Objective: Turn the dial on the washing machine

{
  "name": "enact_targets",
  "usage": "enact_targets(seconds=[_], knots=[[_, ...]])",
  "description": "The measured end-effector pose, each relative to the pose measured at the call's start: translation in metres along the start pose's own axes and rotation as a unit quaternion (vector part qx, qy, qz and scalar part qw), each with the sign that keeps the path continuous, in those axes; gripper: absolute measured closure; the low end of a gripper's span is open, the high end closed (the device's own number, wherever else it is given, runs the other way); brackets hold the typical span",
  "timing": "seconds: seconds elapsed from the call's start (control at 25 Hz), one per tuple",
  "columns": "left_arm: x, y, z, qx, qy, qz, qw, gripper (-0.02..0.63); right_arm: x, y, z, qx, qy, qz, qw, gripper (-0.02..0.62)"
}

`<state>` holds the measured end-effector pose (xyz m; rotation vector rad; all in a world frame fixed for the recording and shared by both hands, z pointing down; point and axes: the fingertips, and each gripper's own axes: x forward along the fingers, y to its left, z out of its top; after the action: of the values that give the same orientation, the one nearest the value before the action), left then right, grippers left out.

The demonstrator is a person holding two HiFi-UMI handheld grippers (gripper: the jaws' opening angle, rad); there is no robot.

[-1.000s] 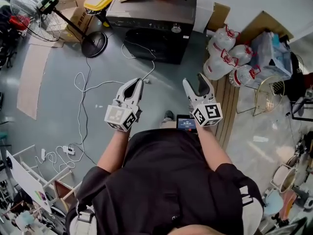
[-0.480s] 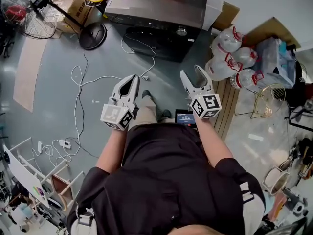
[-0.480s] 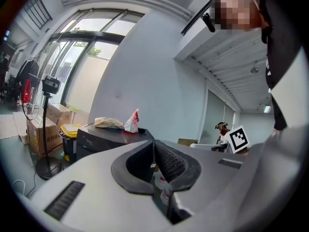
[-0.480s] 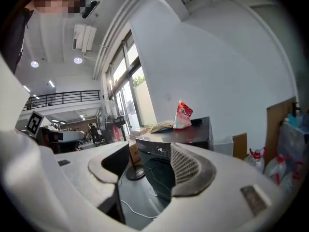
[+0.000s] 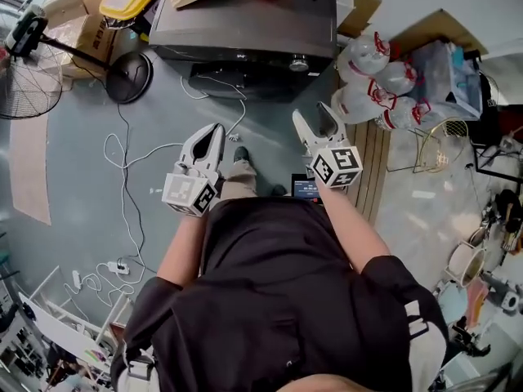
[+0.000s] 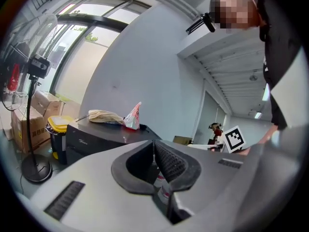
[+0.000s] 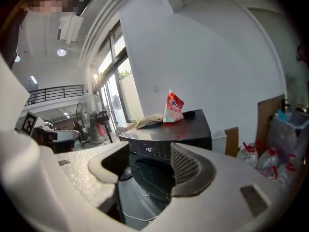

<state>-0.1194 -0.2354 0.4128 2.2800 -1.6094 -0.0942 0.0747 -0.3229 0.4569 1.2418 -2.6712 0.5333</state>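
- Jaws of the right gripper [image 5: 315, 121], as found?
- Moderately apart, with nothing between them. Its own view showed the washing machine [image 7: 159, 139] framed in the gap, untouched.
- And the left gripper [image 5: 214, 131]?
- Jaws drawn nearly together, leaving only a thin slit and gripping nothing.
- Location of the dial [image 5: 299, 62]?
- On the machine's front panel, close to its front right corner, facing out toward the person. It lay almost straight ahead of the right gripper and well apart from it. The left gripper stood further off, toward the panel's left half.
- Assessment?
- The right gripper was the nearer and the better placed. In my judgement its jaws had to travel forward until they straddled the dial before any turn was possible. The dial's axis appeared to run straight out from the panel. Neither gripper touched the machine.
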Motion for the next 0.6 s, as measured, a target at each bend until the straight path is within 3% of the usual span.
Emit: enact_targets(seconds=[0.2, 0.6], knots=[[0.03, 0.048, 0.015, 0.035, -0.021, -0.017, 0.999, 0.611, 0.053, -0.005, 0.0, 0.01, 0.0, -0.046, 0.999, 0.324], [0.084, 0.077, -0.008, 0.001, 0.003, -0.075, 0.9972, 0.611, 0.096, -0.04, -0.019, 0.021, 0.005, -0.121, 0.992, 0.324]])
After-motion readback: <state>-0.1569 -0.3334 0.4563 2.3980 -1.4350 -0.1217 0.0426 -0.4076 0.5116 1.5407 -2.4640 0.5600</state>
